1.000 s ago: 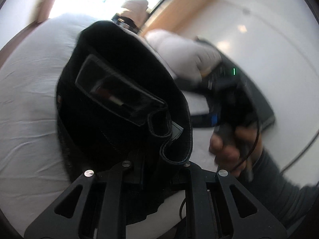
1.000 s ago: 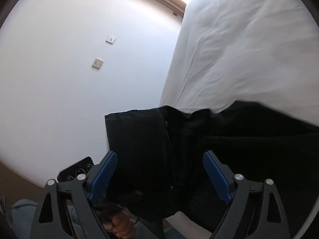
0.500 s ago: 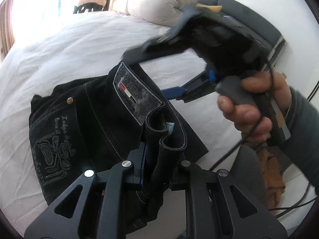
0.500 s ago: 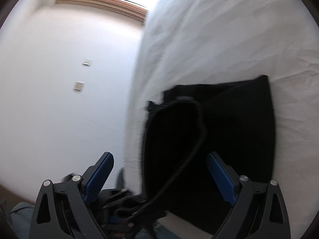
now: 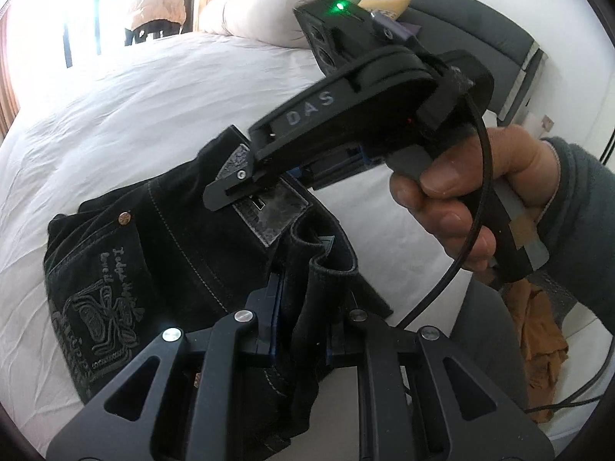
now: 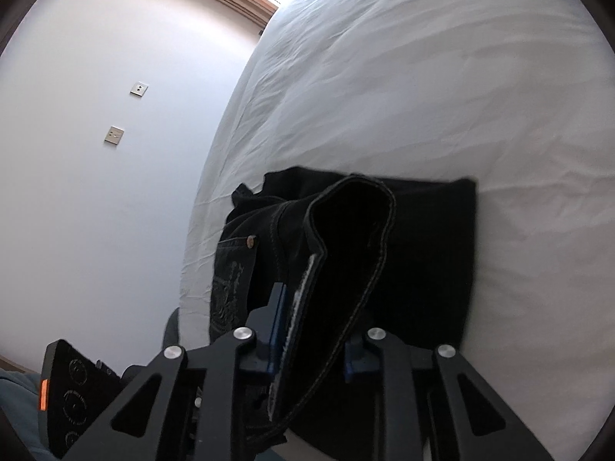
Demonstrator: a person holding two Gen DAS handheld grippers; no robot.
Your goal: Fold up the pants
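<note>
Black jeans lie bunched on the white bed, the embroidered back pocket facing up. My left gripper is shut on a fold of the waistband, which stands up between its fingers. A hand holds my right gripper above the leather patch on the same waistband. In the right wrist view the right gripper has its jaws closing, and the stitched waistband loop of the jeans is pinched between the blue pads.
A pale pillow and a grey headboard stand at the bed's far end. An orange-brown cloth lies beside the bed at the right. A white wall with two sockets runs along the bed's left edge.
The right gripper's jaws, wide apart in the earlier frames, have come together on the waistband. The left gripper has swung and sunk, and the jeans now rest on the bed.
</note>
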